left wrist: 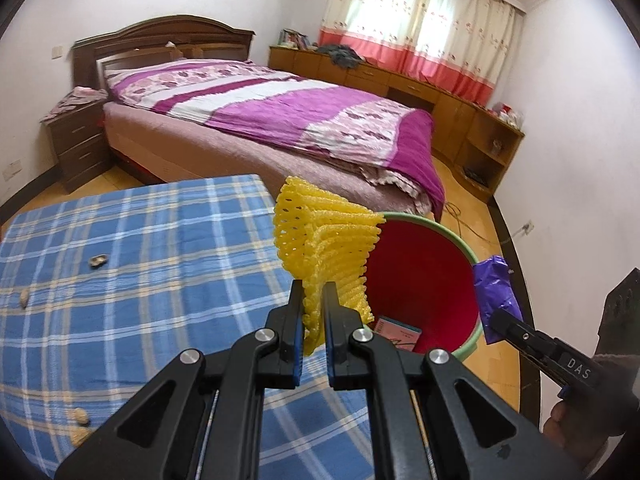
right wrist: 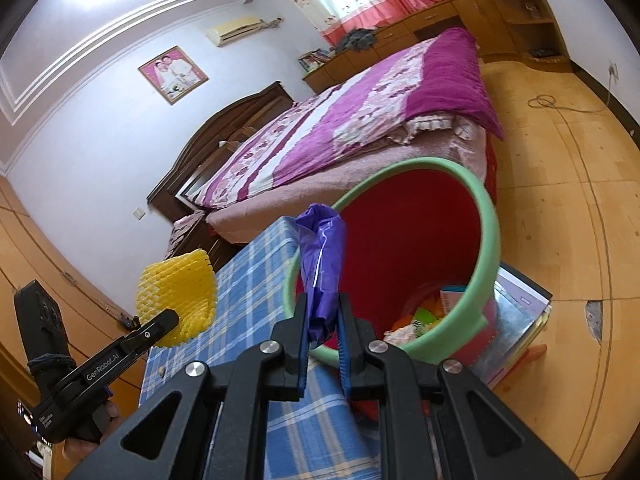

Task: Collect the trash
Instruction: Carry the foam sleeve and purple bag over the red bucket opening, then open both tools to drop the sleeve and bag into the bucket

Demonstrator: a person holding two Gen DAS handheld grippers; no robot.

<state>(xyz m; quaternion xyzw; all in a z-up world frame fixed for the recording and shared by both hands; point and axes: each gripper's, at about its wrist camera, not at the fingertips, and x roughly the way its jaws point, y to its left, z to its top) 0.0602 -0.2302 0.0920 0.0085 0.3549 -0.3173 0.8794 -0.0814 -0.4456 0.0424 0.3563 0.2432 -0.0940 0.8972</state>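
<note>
Yellow foam net [left wrist: 320, 248] is clamped in the left gripper [left wrist: 312, 312], purple bag [right wrist: 322, 264] in the right gripper [right wrist: 322, 320]. Step: carrying. Next: open both jaws over the red bin [left wrist: 424, 276], frame centre-right.

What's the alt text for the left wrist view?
The left gripper is shut on a yellow foam net, held at the rim of a red bin with a green rim beside a blue plaid table. At right, the right gripper holds a purple bag.
</note>
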